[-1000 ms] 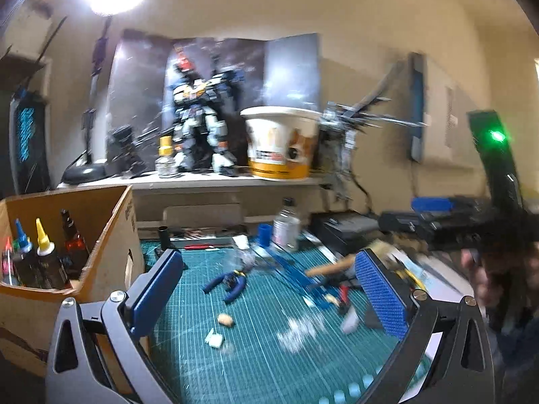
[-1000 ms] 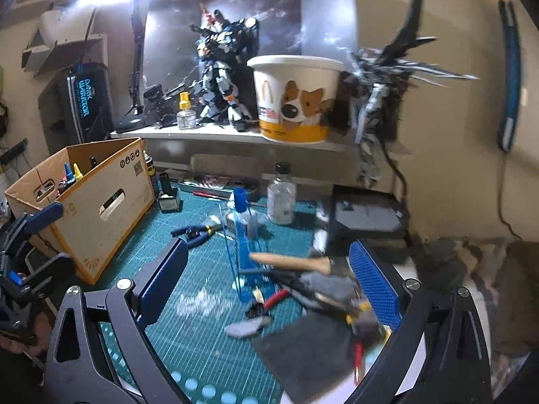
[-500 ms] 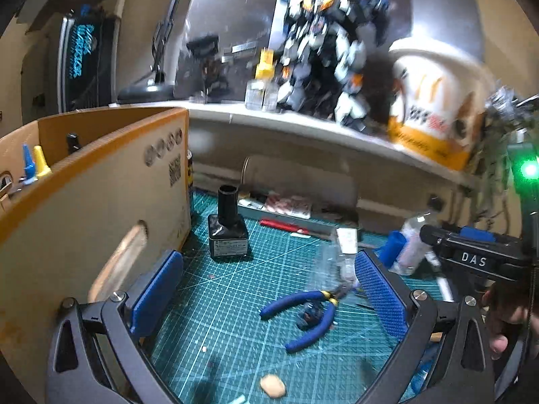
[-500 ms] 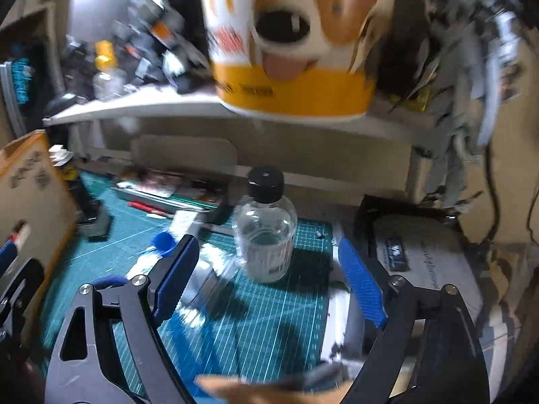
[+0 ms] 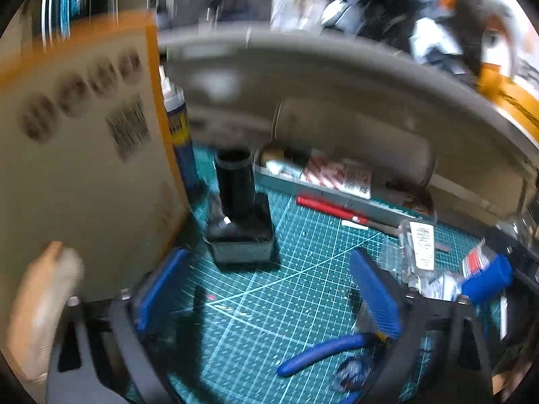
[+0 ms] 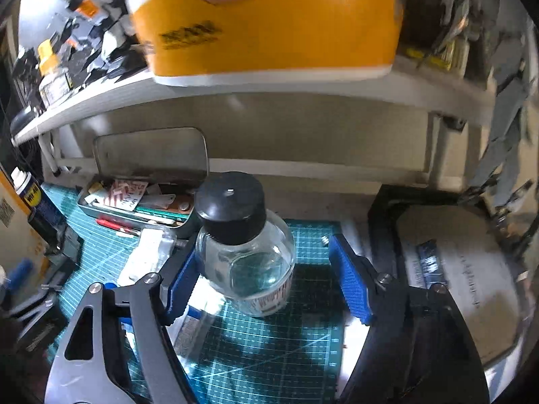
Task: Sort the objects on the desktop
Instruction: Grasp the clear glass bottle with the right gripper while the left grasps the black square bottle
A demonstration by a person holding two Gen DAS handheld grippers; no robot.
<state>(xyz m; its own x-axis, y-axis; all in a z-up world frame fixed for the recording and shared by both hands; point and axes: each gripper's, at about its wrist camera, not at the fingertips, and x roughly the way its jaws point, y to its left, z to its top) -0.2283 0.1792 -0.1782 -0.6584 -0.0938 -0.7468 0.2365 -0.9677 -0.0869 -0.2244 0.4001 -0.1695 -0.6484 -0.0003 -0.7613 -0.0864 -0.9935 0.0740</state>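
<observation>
A clear glass bottle [image 6: 247, 259] with a black cap stands on the green cutting mat [image 6: 269, 353] between the fingers of my open right gripper [image 6: 266, 282]; its left pad is close to the glass, the right pad apart. My left gripper [image 5: 269, 293] is open and empty above the mat, just short of a small black square bottle [image 5: 241, 222] with a tall neck. Blue-handled pliers [image 5: 323, 353] lie under its right finger. A cardboard box [image 5: 84, 168] stands close on the left.
An open metal tin [image 6: 134, 205] of small parts sits at the back of the mat under a white shelf [image 6: 235, 94]. A WD-40 can [image 5: 180, 134] stands by the box corner. A red pen [image 5: 333, 210], plastic packets [image 5: 417, 249] and a black case [image 6: 454, 252] lie around.
Both grippers have moved forward and down. The right one has closed in around the clear bottle. The left one has come near the black bottle beside the box.
</observation>
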